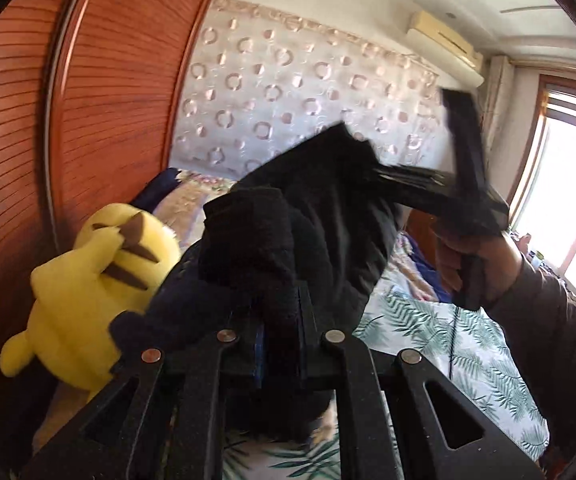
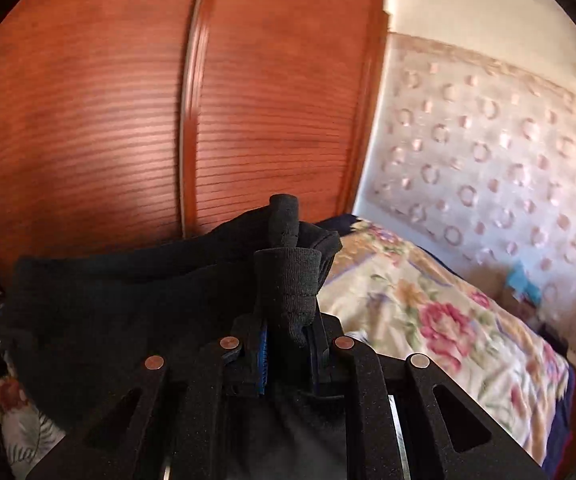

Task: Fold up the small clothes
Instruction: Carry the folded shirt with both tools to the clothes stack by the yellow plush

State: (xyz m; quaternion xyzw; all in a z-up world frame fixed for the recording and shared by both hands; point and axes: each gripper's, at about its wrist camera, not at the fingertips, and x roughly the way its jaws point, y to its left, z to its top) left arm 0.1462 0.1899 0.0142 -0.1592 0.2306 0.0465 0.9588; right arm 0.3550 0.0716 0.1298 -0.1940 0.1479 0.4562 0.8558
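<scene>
Left gripper (image 1: 279,320) clamped on black garment (image 1: 320,216), cloth bunched just ahead of its fingers, lifted above bed (image 1: 468,360); yellow plush toy (image 1: 95,280) close at left; right gripper (image 2: 288,336) clamped on ribbed edge of same garment, rest draping left of it; flowered quilt (image 2: 428,300) to right, wooden wardrobe (image 2: 127,120) beyond

Left gripper (image 1: 279,312) and right gripper (image 2: 288,332) both clamped, seemingly raised.
</scene>
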